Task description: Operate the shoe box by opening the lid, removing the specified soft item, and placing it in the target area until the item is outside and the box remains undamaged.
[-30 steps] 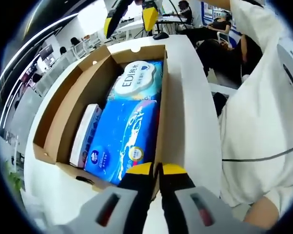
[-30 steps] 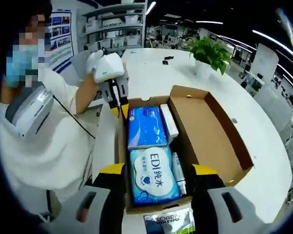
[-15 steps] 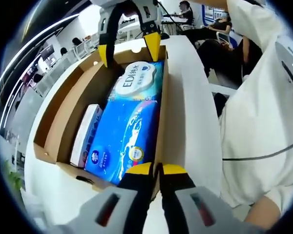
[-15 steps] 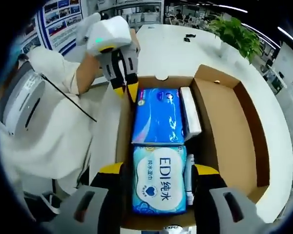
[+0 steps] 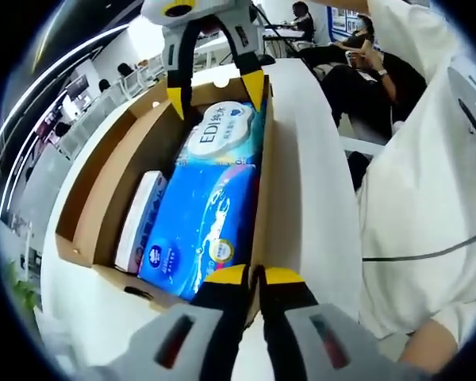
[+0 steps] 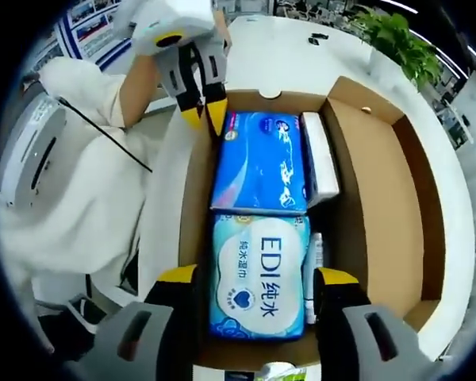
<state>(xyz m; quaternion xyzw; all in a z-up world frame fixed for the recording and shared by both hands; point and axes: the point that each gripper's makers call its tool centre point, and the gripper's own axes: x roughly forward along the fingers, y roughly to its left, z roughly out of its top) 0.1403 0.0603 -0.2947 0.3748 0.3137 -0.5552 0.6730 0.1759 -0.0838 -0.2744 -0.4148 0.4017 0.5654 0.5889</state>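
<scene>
A white desk (image 6: 365,55) carries an open brown cardboard shoe box (image 6: 377,202). Inside lie a dark blue soft tissue pack (image 6: 260,163), a light blue wet-wipe pack marked EDI (image 6: 258,274) and a slim white box (image 6: 319,155). The right gripper (image 6: 258,278) is spread wide, straddling the EDI pack; the left gripper (image 5: 254,274) is clenched on the box's end wall.

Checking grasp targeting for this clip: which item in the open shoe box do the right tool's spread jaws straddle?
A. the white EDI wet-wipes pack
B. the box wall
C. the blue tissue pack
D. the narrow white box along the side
A: in the right gripper view, the right tool has its open jaws either side of the EDI wet-wipes pack.
</scene>
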